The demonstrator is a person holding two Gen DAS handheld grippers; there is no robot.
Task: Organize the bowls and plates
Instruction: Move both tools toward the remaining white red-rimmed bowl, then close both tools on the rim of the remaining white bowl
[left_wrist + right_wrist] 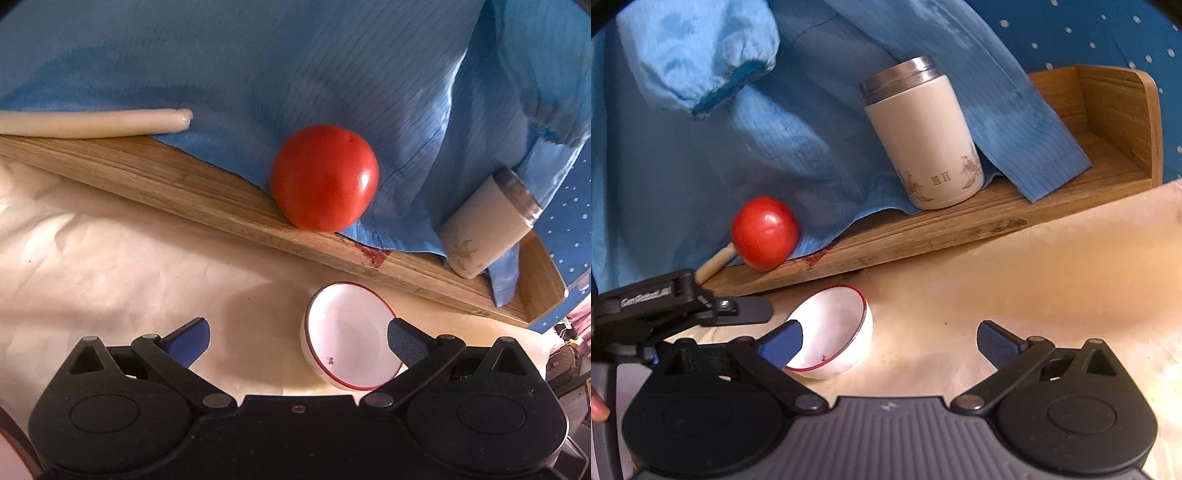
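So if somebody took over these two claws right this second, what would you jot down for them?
Left claw: open, holding nothing, low over the table.
Right claw: open, holding nothing.
White bowl with a red rim: upright on the pale table cover, in front of the wooden tray, lying between the two claws.
A tomato and a lidded canister sit on the tray.
Done: nothing visibly stacked.
Left: pick up the bowl; no plates clearly in view.
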